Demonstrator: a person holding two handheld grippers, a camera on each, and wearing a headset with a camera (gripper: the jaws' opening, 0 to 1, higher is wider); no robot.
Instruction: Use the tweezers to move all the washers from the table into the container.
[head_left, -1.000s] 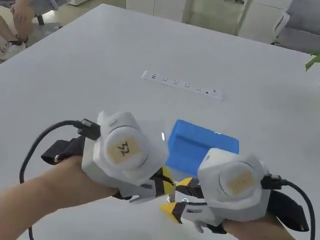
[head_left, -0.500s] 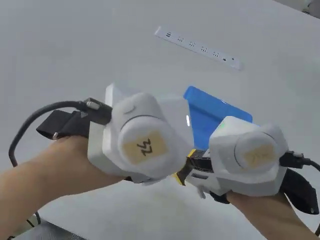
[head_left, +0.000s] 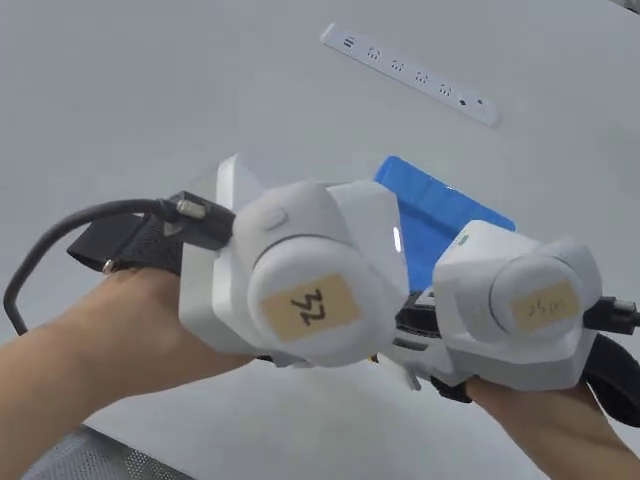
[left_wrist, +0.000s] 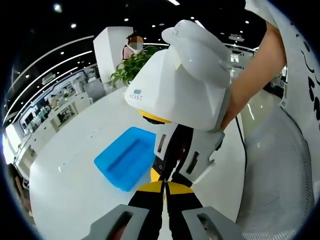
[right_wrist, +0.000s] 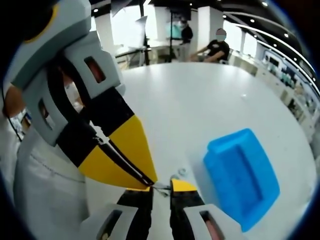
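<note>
1. The left gripper (left_wrist: 163, 184) is pressing its jaws together on the tweezers (right_wrist: 161, 189); a thin metal tip is showing, the rest being hidden.
2. The right gripper (right_wrist: 161, 193) is flanking that tip; its grip cannot be told.
3. A blurred washer (right_wrist: 182, 171) is lying on the table (head_left: 150, 100) just beside the tip.
4. The blue container (right_wrist: 242, 175) is sitting mid-table, part-hidden behind both housings in the head view.

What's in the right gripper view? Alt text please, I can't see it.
Two yellow-tipped grippers come close together: the right gripper rises from the bottom, the left gripper reaches in from the left. A blue container sits to their right on a white table.
</note>
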